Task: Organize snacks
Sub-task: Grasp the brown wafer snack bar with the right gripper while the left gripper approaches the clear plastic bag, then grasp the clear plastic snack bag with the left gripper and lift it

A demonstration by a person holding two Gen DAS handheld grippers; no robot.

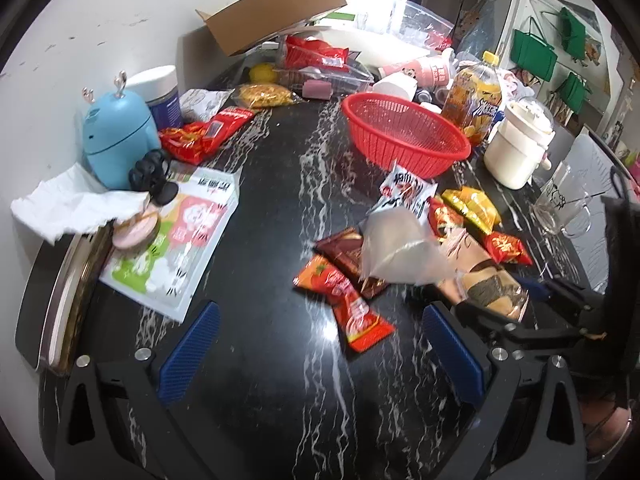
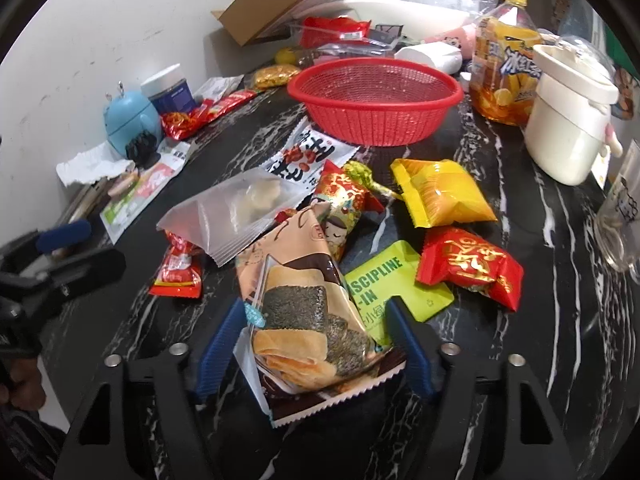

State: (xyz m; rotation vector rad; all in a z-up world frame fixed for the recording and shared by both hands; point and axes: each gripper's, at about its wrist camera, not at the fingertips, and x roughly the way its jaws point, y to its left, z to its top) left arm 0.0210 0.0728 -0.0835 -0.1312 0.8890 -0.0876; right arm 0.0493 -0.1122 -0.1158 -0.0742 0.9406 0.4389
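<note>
A seaweed-roll snack packet [image 2: 296, 300] lies on the heap of snacks, between the blue pads of my right gripper [image 2: 316, 304]. The pads stand close to its two sides without squeezing it. Around it lie a translucent packet [image 2: 236, 216], a green packet [image 2: 404, 280], a red packet [image 2: 468, 268] and a yellow packet [image 2: 440, 192]. The red mesh basket [image 2: 372, 120] stands empty behind the heap. My left gripper [image 1: 322, 310] hangs wide open over the black marble table [image 1: 260, 240], just short of a red tomato-print packet [image 1: 352, 312].
An iced-tea bottle [image 1: 476, 100], a white pot [image 1: 516, 148] and a glass mug [image 1: 560, 208] crowd the right edge. At the left wall stand a blue humidifier [image 1: 116, 136] and a jar [image 1: 160, 92]. A cardboard box [image 1: 272, 12] and more bags fill the back.
</note>
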